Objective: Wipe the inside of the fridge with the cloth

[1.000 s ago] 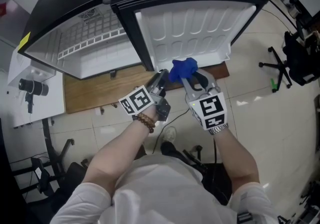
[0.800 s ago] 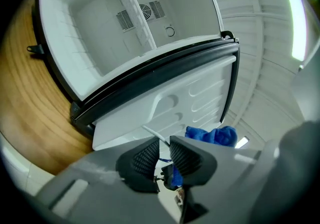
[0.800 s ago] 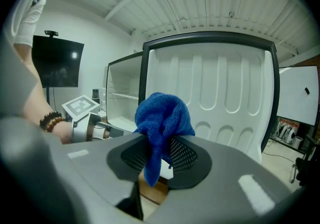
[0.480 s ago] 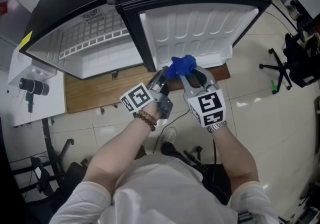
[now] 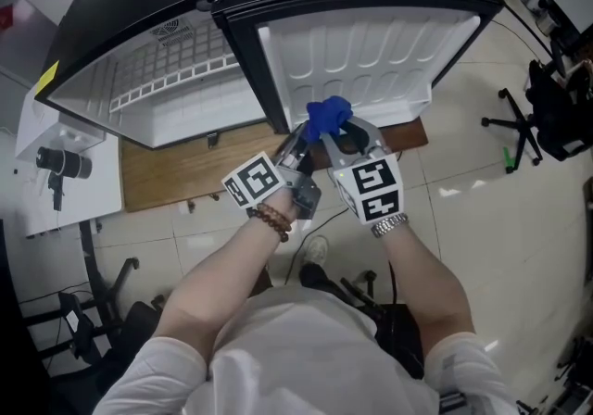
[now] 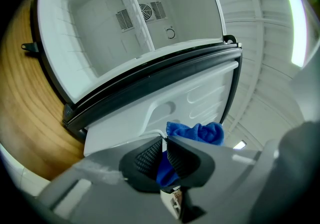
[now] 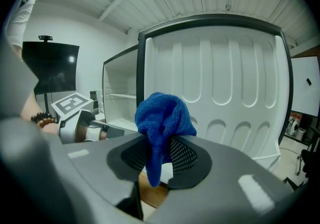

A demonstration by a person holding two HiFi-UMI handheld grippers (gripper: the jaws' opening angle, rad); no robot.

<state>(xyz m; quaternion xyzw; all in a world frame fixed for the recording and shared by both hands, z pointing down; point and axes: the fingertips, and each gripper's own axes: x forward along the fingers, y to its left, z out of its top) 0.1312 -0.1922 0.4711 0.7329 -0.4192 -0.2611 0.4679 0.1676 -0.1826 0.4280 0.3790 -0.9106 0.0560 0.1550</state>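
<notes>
Crumpled blue cloth sits clamped in the right gripper; the left gripper has just been closing, pinching its edge too.

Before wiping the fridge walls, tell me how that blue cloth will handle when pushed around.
Likely floppy: the blue cloth sits bunched in folds in the right gripper, with a tail drooping below. Probably light, since a small pinch carries it. Its fuzzy weave should drag rather than slide.
</notes>
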